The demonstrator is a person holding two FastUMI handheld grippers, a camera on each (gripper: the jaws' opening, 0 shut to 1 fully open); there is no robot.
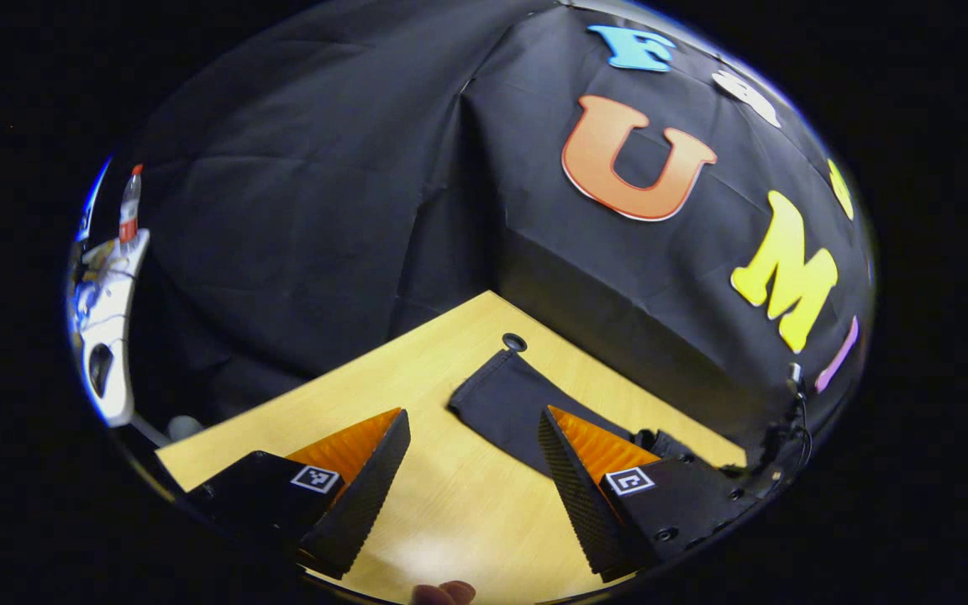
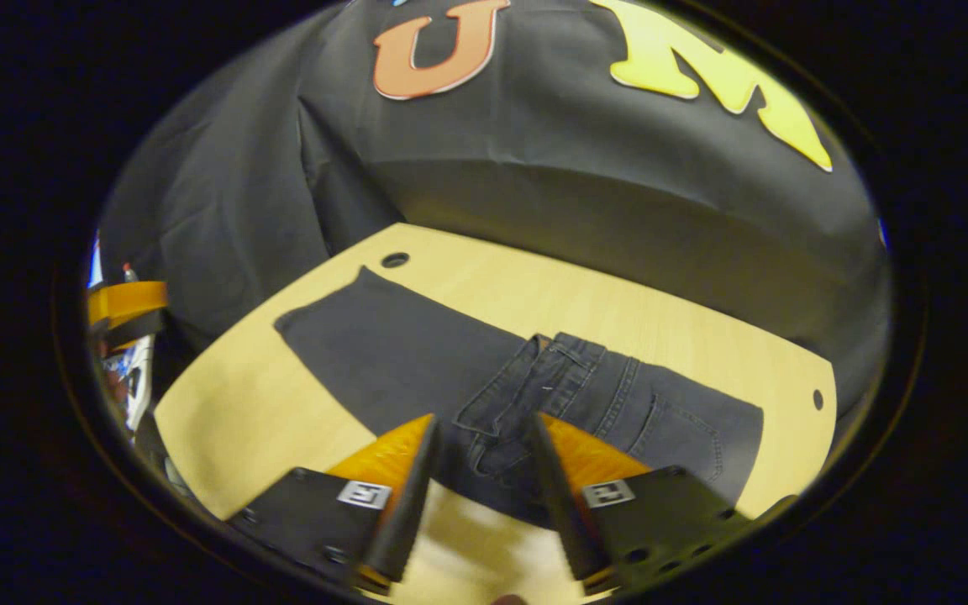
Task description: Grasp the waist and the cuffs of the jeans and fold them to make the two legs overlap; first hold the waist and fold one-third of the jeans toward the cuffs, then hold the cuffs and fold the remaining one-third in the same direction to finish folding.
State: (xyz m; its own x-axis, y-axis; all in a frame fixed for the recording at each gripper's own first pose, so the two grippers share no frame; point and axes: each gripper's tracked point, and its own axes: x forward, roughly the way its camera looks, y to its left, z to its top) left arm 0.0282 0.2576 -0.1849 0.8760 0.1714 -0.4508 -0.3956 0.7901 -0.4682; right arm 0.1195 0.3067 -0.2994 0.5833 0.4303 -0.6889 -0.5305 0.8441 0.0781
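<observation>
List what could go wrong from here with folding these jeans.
1. The jeans already lie partly folded, waist part doubled over the legs; grabbing one layer alone would undo it.
2. The right tool hangs open over the bunched waist seam, so it may pinch a wrinkle rather than the edge.
3. The left tool is open above bare table beside the cuff, so it may miss.

We see black gripper bodies with round screw holes; the left gripper [image 1: 471,470] and right gripper [image 2: 480,483] each carry two small square black-and-white markers and wedge-shaped, ridged fingers.
</observation>
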